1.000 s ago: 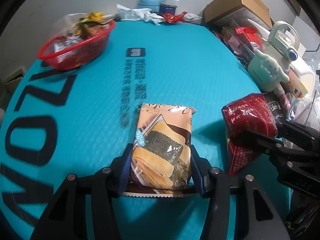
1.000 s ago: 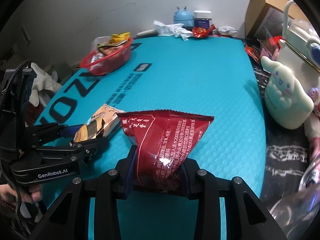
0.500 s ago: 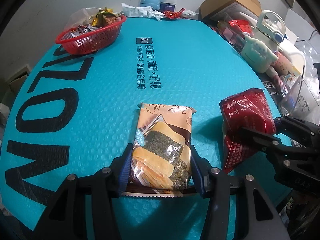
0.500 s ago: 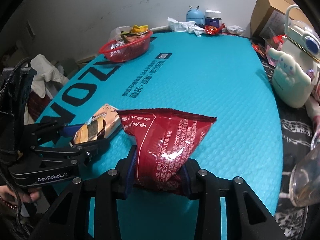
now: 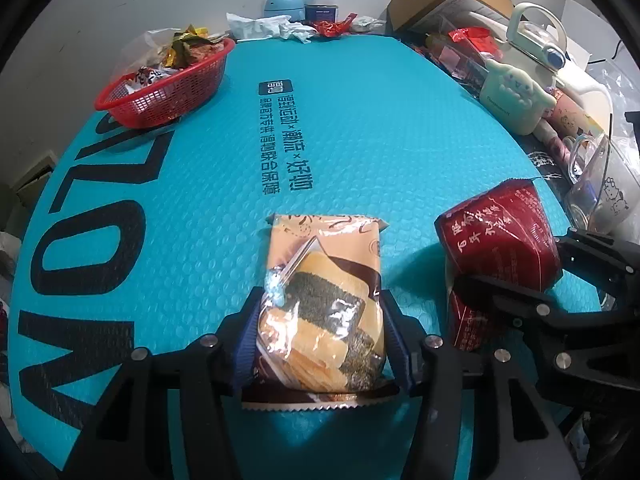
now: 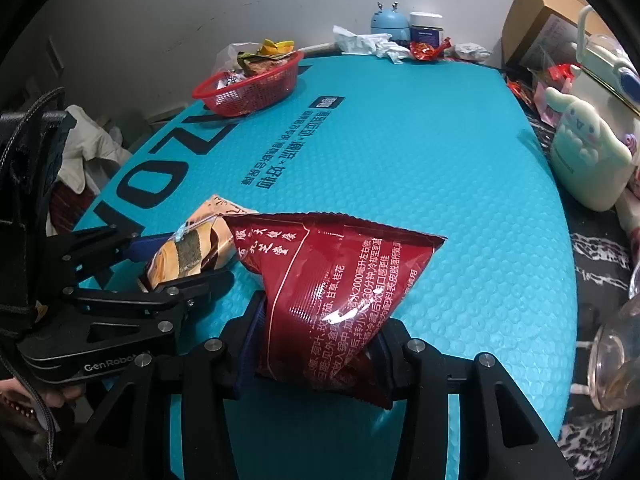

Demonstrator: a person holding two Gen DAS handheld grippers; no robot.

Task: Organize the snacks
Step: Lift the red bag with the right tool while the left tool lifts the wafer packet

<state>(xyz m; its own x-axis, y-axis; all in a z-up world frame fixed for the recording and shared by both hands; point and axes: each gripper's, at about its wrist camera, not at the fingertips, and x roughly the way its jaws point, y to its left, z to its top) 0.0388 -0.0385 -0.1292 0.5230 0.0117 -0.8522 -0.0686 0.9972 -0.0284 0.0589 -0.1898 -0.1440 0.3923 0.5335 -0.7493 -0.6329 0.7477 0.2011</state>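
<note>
The left gripper has its jaws set on either side of an orange seaweed-snack packet, the pads against its sides near the lower end; they have just eased a little wider, yet the packet sits between them and reaches forward over the teal mat that covers the bench. Just to its right, the right gripper has a dark red pouch between its jaws. Those jaws have just been opening, and the pouch's crumpled lower end bulges between the pads; whether they grip it firmly I cannot tell. The pouch's upper corner stands up and fans out to the right. The two packets lie side by side at the near end of the mat, the red one overlapping the orange one's edge in the right wrist view.

Farther off, at the far left of the mat, a red mesh basket holds a heap of wrapped snacks. Along the right edge stand a cream cartoon-dog figure and a clear glass mug. By the back wall are a blue deer-horned gadget, a dark jar and crumpled tissue.
</note>
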